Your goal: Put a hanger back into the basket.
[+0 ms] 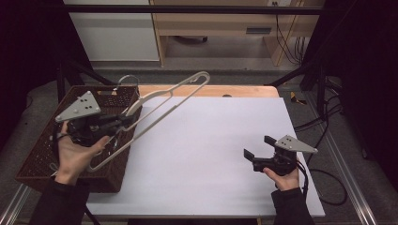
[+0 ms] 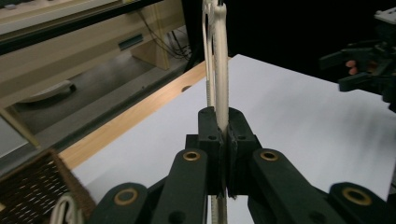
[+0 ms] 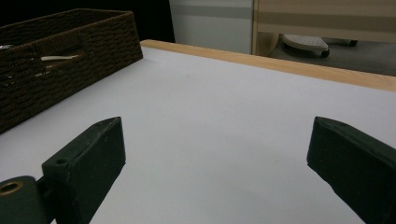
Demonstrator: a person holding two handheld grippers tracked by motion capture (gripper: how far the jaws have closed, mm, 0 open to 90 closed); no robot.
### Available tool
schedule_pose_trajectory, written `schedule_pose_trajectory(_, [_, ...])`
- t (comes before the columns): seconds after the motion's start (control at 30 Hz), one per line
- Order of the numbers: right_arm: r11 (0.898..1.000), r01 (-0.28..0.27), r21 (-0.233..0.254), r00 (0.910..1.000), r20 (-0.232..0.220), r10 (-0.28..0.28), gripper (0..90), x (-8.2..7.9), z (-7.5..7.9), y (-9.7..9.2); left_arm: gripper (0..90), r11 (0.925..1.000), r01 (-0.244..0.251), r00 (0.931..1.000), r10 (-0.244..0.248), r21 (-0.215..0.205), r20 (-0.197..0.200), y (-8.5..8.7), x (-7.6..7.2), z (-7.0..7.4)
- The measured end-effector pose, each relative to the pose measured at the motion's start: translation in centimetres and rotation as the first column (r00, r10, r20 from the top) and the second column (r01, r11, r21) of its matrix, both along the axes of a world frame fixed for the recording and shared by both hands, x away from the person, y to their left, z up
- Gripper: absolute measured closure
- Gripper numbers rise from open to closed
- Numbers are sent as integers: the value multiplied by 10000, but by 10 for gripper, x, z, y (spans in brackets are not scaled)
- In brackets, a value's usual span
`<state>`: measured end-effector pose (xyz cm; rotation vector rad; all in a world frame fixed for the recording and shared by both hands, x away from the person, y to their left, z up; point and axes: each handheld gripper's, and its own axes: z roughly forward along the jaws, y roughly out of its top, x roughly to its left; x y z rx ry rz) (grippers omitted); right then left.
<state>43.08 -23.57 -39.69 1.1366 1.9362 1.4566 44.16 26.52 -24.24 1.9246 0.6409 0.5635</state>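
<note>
A cream plastic clothes hanger [image 1: 170,96] with a metal hook hangs in the air above the wicker basket [image 1: 44,152] and the left part of the white table [image 1: 206,150]. My left gripper [image 1: 126,117] is shut on the hanger's bar near the hook; in the left gripper view the jaws clamp the cream bar [image 2: 220,70], which runs up and away. My right gripper [image 1: 259,147] stands open low over the table's right side, with nothing between its fingers [image 3: 91,154]. It also shows far off as the other gripper [image 2: 369,65].
The dark wicker basket [image 3: 56,60] sits at the table's left edge with another pale hanger piece inside. A wooden strip [image 1: 211,90] borders the table's far edge. Black frame bars and cables [image 1: 324,112] stand to the right.
</note>
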Motion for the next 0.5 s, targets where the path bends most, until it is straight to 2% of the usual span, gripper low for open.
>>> schedule_pose_trajectory(0.1, [10000,-34,-45,10000,-40,34,49,0,-1,0,867,9992,-365,9993,363,150,91,17,9,1])
schedule_pose_trajectory(0.5, [10000,-35,-51,9999,-95,34,50,1,-2,2,867,9847,-1544,9870,1575,805,-333,78,36,-15])
